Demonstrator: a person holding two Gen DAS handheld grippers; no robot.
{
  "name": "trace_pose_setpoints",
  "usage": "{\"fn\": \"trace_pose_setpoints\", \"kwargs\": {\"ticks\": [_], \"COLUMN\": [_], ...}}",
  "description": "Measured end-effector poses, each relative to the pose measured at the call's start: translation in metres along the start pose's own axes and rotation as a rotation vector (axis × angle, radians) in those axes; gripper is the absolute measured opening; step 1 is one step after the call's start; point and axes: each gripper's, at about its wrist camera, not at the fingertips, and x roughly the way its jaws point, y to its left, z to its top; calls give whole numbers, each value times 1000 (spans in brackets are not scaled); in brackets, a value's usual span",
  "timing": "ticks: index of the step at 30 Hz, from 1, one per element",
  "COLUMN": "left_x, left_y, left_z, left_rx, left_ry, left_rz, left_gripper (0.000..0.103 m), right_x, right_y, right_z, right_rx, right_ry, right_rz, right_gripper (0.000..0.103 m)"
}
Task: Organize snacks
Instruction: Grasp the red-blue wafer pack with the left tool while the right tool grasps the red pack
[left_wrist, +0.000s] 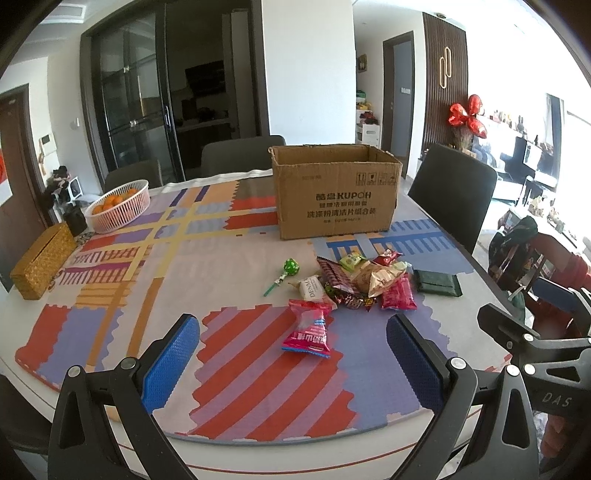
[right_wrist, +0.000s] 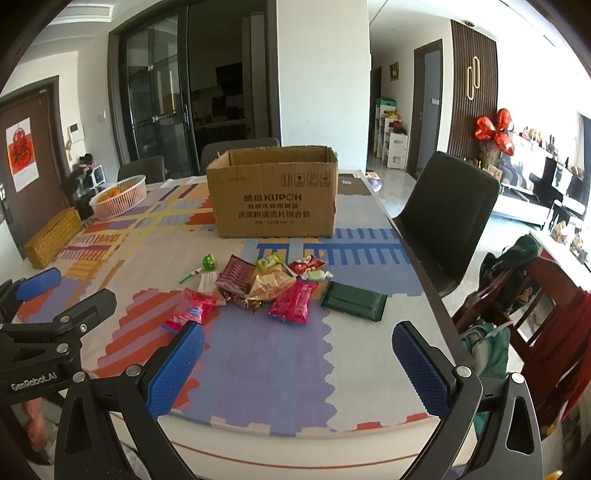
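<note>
Left wrist view: the left tool (left_wrist: 293, 363) has its jaws spread wide and holds nothing; it hovers over the near part of the surface (left_wrist: 110, 266).
Nearest snack: a pink-red candy packet (left_wrist: 308, 328) lies alone just ahead of the left tool, between the lines of its two fingers; its long axis runs away from the tool, roughly along the fingers.
Snack pile: the other wrappers (left_wrist: 364, 280) lie further ahead and a little right; a green lollipop (left_wrist: 284, 273) lies at the pile's left side.
Cardboard box (left_wrist: 334, 192): open at the top, straight ahead beyond the pile, well apart from the tool.
Right wrist view: the right tool (right_wrist: 299, 369) is also wide apart and empty; the same packet (right_wrist: 192, 310) lies ahead-left of it, near its left finger.
Judgement: the left hand seems nearer, so it probably takes this packet first.
</note>
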Motion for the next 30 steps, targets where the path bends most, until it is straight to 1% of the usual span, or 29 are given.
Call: {"fn": "trace_pose_setpoints", "kwargs": {"ticks": [4,6,11,14,20,22,26,30], "left_x": [11,20,50,70,106,118,136,150], "left_y": [-4,-6,-8,-7,-8,-9,-11,-10], "left_z": [1,2,4,4,-3,-6,-12,-15], "left_rx": [25,42,60,69,77,78,78,62], "left_ry": [7,15,63,94,170,199,239,271], "left_rz": [-5,7,3,8,-6,-11,-21,-30], "left_gripper": [103,103,100,98,94,92,89,82], "right_x": [9,17,46,67,110,124,148,164], "right_y": [-4,-6,-8,-9,-7,-6,-5,-4], "right_z": [2,4,9,10,7,6,6,7], "right_rx": [11,10,-10,-7,-5,-6,12,18], "right_ry": [9,18,43,78,160,181,226,249], "right_rz": [3,4,-4,1,19,21,41,41], "right_gripper": [103,103,102,102,96,92,87,82]}}
